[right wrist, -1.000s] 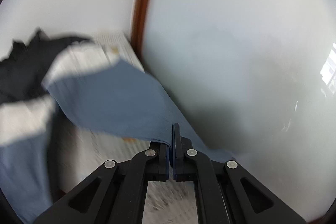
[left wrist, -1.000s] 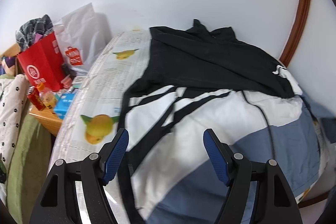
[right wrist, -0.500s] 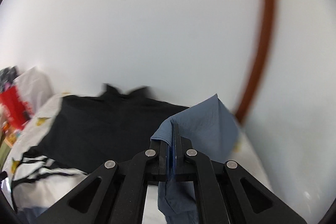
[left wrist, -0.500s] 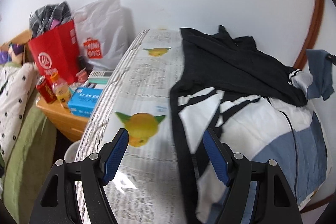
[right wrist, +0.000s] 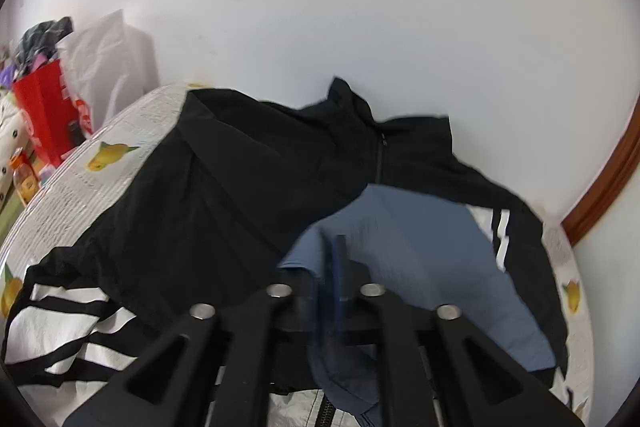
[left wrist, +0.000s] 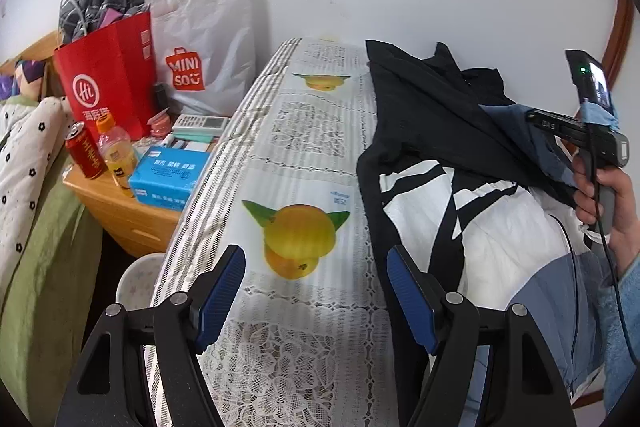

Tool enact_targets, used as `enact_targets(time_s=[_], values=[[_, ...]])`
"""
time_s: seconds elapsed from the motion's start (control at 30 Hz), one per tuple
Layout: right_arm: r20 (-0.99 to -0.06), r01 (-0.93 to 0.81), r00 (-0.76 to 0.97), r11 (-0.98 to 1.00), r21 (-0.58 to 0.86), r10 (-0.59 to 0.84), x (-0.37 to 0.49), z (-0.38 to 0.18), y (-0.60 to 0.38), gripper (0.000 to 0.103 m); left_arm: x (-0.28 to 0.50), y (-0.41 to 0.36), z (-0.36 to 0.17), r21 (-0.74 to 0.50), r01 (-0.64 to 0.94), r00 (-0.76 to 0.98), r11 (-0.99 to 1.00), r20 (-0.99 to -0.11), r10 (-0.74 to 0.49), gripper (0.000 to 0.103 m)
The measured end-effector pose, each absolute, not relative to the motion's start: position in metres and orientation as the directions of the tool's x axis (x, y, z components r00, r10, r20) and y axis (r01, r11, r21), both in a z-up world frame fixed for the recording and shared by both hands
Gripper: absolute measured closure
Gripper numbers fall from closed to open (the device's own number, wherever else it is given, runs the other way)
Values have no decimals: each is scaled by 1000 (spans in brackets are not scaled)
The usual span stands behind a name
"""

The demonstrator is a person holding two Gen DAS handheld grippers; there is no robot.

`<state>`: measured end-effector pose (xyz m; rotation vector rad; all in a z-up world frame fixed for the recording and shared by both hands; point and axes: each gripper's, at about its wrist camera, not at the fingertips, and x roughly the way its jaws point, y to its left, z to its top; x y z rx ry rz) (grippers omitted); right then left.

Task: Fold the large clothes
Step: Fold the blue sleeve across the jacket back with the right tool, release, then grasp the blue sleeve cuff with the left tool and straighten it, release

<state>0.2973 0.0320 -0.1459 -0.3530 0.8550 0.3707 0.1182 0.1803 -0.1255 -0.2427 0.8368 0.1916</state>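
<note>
A black, white and blue jacket (left wrist: pixel 432 131) lies spread on the lace tablecloth (left wrist: pixel 312 131) with fruit prints. My left gripper (left wrist: pixel 315 255) hovers open over the cloth, just left of the jacket's black edge, with nothing between its blue pads. In the right wrist view, the blue sleeve (right wrist: pixel 420 247) is folded over the black chest (right wrist: pixel 240 195). My right gripper (right wrist: pixel 334 247) sits low over it, its jaws opening slightly, with a fold of blue fabric still lying between them. A hand (left wrist: pixel 604 195) holds that gripper at the left wrist view's right edge.
Left of the table stands a wooden nightstand (left wrist: pixel 120 215) with a red can (left wrist: pixel 84 155), an orange bottle (left wrist: pixel 116 155), a blue tissue box (left wrist: pixel 168 175), a red bag (left wrist: pixel 108 75) and a white bag (left wrist: pixel 204 39). A white wall backs the table. Wooden trim (right wrist: pixel 608 179) runs at the right.
The right gripper swung left with the blue sleeve and laid it over the black chest, and its jaws parted a little. The left gripper slid left, off the jacket and over the tablecloth.
</note>
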Motion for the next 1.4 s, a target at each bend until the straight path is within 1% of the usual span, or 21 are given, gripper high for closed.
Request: enact_targets(time_s=[0.07,0.1,0.13,0.23,0.27,0.3,0.37,0.43,0.53,0.63,0.73,0.83,0.9,1.0,1.13,1.2,1.27,1.4], values=[[-788,-418,599,895,-158,141,301,-152,25,38,120,178,-124,-142,-252,658,957,-750,62,31],[-794,-405,595,900,-162,124,302,-156,20,30,120,177,-124,-148,-248,660,957,-750,55,31],[-799,-406,588,900,-158,126,301,-156,15,25,121,175,-124,-155,-243,661,957,-749,47,31],[-837,-428,524,898,-99,157,294,-156,-6,22,123,169,-121,-157,-229,666,961,-745,37,31],[-845,-425,503,903,-58,183,289,-154,-14,21,123,165,-119,-154,-217,670,964,-741,32,31],[-842,-417,496,909,-19,211,284,-149,-22,21,124,163,-117,-151,-209,673,966,-739,30,31],[-830,-412,492,910,43,262,268,-137,-35,17,125,156,-113,-139,-189,676,972,-736,26,31],[-815,-417,505,907,59,285,253,-123,-45,16,126,150,-107,-131,-164,683,978,-730,16,31],[-792,-377,541,923,73,283,231,-102,-68,16,126,141,-97,-115,-123,701,986,-713,5,31],[-783,-288,570,953,94,250,211,-89,-102,16,129,132,-89,-111,-83,716,990,-698,-19,31],[-774,-220,602,973,73,194,191,-82,-131,16,136,120,-81,-114,-34,728,993,-684,-54,31],[-768,-134,635,991,-5,82,170,-78,-153,16,144,106,-76,-119,20,726,993,-681,-97,31],[-773,-88,633,996,-18,42,156,-76,-168,16,149,96,-74,-108,44,720,993,-686,-106,31],[-793,-56,609,998,-15,22,144,-76,-185,17,153,78,-71,-89,87,707,992,-696,-124,31],[-795,-28,607,999,-47,-21,128,-76,-199,17,154,55,-66,-72,131,697,989,-702,-144,31],[-794,-32,608,998,-46,-17,124,-76,-206,18,157,42,-63,-68,145,695,987,-703,-150,31],[-794,-36,607,998,-50,-18,123,-76,-213,24,161,27,-60,-64,148,692,987,-706,-149,31],[-793,-40,609,997,-69,-30,129,-75,-228,28,174,2,-59,-67,150,685,986,-712,-153,31]])
